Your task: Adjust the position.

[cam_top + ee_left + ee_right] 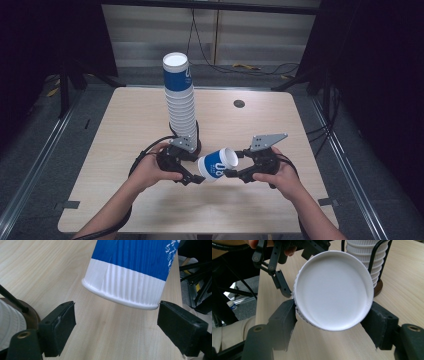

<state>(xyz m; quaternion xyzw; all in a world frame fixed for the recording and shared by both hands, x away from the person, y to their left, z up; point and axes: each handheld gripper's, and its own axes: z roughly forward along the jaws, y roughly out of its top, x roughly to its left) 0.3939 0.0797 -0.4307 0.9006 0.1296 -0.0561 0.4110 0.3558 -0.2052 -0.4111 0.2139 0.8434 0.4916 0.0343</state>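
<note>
One paper cup [218,164] gripped by right tongs [235,172], one cup stack [180,100], left tongs [196,178] parted.

Counting things on the table [125,200]

One tall stack of cups [180,107], one loose cup [217,165] just beside the stack, two grippers [197,179] [235,174], two hands [147,172].

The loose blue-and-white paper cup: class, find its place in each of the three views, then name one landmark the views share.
High view: paper cup lies on its side, low centre, between the two grippers.
Left gripper view: paper cup at top centre, rim toward the camera, above the open jaws.
Right gripper view: its base at centre, clamped by the jaws.
Shared landmark: the tall cup stack.
</note>
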